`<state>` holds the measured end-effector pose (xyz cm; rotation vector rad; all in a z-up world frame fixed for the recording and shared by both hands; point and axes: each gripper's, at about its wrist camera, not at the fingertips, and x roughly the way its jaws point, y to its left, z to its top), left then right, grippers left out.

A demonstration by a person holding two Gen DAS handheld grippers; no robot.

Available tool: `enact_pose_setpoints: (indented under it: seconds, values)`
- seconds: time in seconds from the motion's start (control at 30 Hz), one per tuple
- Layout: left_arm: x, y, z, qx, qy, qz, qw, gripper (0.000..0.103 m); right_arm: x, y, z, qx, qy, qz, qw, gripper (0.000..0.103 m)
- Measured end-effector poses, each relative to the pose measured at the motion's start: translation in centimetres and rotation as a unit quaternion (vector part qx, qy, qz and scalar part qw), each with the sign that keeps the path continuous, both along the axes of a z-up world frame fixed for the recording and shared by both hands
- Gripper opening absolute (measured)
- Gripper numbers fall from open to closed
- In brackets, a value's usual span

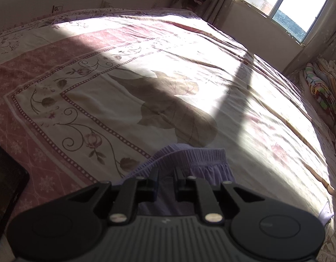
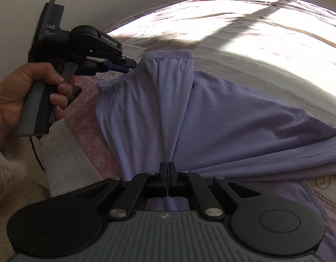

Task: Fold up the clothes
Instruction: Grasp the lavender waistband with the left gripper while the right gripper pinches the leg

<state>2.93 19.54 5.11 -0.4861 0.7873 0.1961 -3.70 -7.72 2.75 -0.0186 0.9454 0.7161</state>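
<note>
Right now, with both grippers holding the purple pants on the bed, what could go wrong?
1. The right gripper pinches only a thin ridge of the pants; it may slip out.
2. The left gripper holds just the waistband edge, so pulling could stretch it or lose it.
3. Folds near the right leg may get pressed in.

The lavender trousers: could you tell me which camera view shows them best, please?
The right wrist view: it shows the lavender trousers from waistband down across the bedspread. The left wrist view catches only the gathered waistband behind the left gripper.
</note>
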Motion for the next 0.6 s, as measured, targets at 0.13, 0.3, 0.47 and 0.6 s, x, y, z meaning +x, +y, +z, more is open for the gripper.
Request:
enact_pose_setpoints:
  seconds: [0.13, 0.3, 0.47, 0.6]
  values:
    - [0.1, -1.4, 1.3, -0.014, -0.016, -0.034, 0.9992, 0.012, 0.1, -1.0, -0.8, 0.043, 0.003, -0.01, 0.999, 0.001]
    - [1.3, -4.4, 2.4, -0.019, -0.025, -0.081, 0.9962, 0.012, 0.5, -1.8, -1.4, 0.077, 0.012, -0.014, 0.997, 0.0]
    - [3.8, -6.7, 1.6, -0.009, 0.022, -0.093, 0.9954, 0.012, 1.3, -2.2, -1.5, 0.093, 0.034, -0.015, 0.995, 0.0]
    - [6.8, -8.3, 1.1, -0.008, 0.06, -0.099, 0.9933, 0.012, 1.6, -1.8, -1.4, 0.089, 0.034, -0.008, 0.995, 0.0]
